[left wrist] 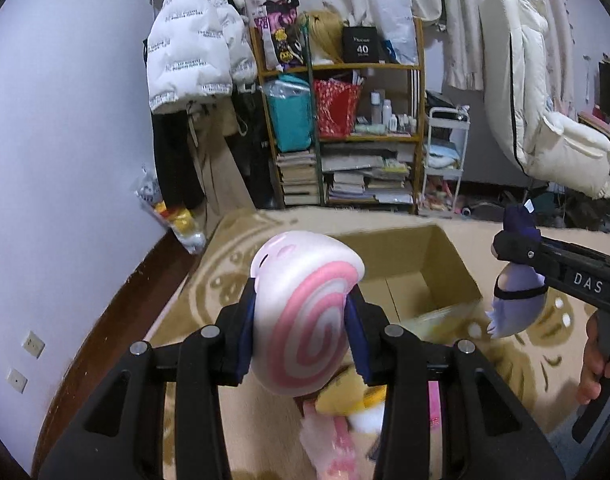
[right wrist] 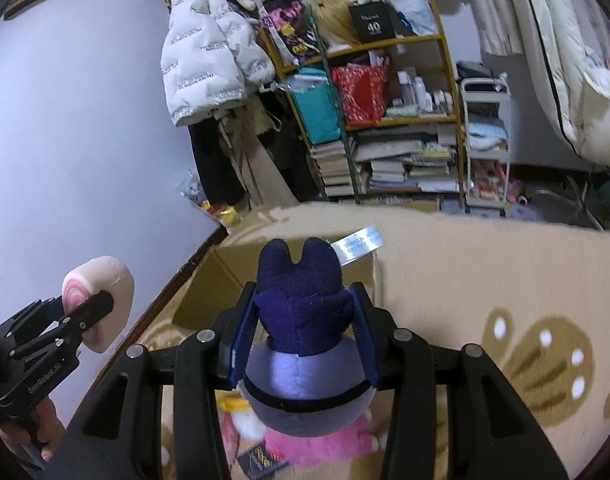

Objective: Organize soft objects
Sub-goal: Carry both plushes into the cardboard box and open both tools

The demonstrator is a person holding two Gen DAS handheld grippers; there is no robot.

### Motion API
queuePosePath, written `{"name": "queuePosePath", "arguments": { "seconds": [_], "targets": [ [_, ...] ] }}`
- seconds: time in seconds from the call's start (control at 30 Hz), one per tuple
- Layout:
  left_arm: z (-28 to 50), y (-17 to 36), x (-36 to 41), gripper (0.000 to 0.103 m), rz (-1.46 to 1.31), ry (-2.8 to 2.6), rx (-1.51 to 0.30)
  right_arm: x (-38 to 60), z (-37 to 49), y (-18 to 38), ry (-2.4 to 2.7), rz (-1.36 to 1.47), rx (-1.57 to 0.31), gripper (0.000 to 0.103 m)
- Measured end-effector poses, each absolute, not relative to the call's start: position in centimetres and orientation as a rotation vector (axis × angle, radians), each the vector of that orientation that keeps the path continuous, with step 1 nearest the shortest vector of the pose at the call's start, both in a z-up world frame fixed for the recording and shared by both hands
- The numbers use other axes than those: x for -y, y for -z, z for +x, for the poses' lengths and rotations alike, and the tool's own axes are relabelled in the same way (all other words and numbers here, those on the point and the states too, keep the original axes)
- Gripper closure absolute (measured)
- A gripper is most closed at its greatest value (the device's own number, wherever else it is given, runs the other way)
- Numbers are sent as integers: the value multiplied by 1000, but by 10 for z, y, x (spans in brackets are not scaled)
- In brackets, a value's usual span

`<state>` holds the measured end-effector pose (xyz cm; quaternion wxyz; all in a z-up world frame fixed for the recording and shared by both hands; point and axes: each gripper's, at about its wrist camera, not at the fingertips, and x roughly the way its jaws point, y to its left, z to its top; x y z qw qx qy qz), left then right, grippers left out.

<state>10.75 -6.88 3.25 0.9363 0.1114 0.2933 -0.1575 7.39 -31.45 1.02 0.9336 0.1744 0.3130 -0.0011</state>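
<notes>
The left hand-held gripper [left wrist: 303, 336] is clamped on a pink-and-white swirl plush [left wrist: 305, 312], and the right hand-held gripper [right wrist: 301, 340] is clamped on a purple plush [right wrist: 301, 344] with a dark blue eared head. Both toys are held in the air above the patterned beige rug [right wrist: 485, 280], just short of an open cardboard box [left wrist: 425, 264] that sits on the rug toward its far edge, near the wall. More soft toys, a yellow plush [left wrist: 345, 398] and a pink plush [right wrist: 317, 444], lie on the rug below the grippers.

The step in hand looks like carrying both toys to the box. To do it well, I would bring each toy fully over the opening before letting go, lower it past the rim so it cannot bounce out, and drop one at a time so the two grippers do not collide over the box. The raised flap with the strip of tape [right wrist: 357, 246] at the far side could catch the purple toy's ears.

Readable writing: "DAS" on the right gripper's body in the left view, and "40" on a black bag [left wrist: 361, 44] atop the shelf [left wrist: 419, 120]. The white jacket [left wrist: 193, 44] carries rows of print too small to read.
</notes>
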Motion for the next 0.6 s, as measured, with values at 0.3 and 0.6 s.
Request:
{"name": "queuePosePath", "arguments": {
  "seconds": [0.3, 0.6],
  "targets": [
    [151, -9, 82, 64, 191, 297, -627, 307, 118, -20, -19, 297, -591, 53],
    [171, 24, 100, 64, 191, 323, -710, 299, 141, 12, 6, 281, -663, 53]
  ]
}}
